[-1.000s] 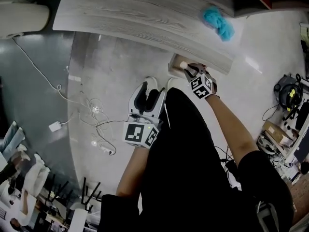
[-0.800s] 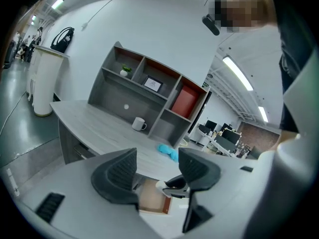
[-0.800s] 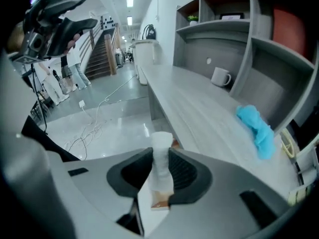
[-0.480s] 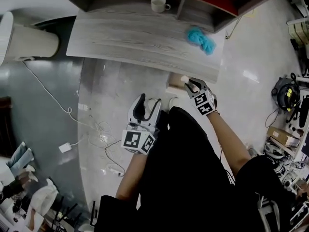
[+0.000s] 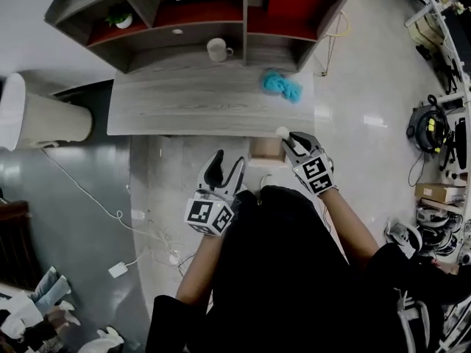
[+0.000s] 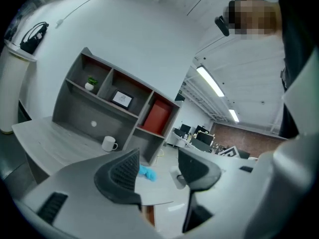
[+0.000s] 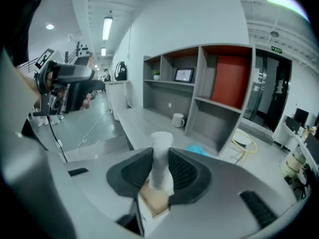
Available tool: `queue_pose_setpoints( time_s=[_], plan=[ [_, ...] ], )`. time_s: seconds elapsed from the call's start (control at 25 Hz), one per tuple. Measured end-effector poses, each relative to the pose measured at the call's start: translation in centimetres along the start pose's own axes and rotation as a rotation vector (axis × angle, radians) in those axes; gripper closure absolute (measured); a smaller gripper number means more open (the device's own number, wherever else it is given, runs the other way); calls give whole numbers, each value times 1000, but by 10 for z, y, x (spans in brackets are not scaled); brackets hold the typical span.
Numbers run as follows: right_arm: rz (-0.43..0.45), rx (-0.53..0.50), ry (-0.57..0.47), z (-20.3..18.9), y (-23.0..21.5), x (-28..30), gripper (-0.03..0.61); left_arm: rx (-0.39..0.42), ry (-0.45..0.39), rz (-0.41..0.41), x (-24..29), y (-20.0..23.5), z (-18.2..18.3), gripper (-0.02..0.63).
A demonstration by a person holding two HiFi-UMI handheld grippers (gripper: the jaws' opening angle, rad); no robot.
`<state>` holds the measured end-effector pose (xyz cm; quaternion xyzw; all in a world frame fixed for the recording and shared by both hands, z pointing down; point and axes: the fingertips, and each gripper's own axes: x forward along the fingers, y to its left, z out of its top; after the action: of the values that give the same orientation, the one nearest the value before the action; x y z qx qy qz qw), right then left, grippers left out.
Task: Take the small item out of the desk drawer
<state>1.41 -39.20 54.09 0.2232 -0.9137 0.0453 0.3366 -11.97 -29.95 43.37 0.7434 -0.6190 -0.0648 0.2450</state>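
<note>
Right gripper [image 7: 159, 176] pinches white cylinder [image 7: 161, 153] over open drawer [image 5: 266, 148] at desk [image 5: 184, 109] front edge. Slim grip, might slip. Left gripper [image 6: 158, 169] wide, empty.

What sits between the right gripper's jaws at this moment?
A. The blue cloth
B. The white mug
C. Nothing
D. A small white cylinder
D: in the right gripper view, the right gripper has its pads pressed on a small white cylinder, while the white mug and the blue cloth lie apart from it on the desk.
</note>
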Motion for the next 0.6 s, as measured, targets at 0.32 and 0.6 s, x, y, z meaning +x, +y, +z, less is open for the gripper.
queue_pose_setpoints(
  time_s=[0.32, 0.6],
  plan=[
    [-159, 105, -159, 54, -24, -76, 477, 66, 18, -164, 23, -31, 29, 407],
    [-220, 315, -302, 65, -44, -115, 477, 113, 26, -233, 38, -50, 52, 523]
  ],
)
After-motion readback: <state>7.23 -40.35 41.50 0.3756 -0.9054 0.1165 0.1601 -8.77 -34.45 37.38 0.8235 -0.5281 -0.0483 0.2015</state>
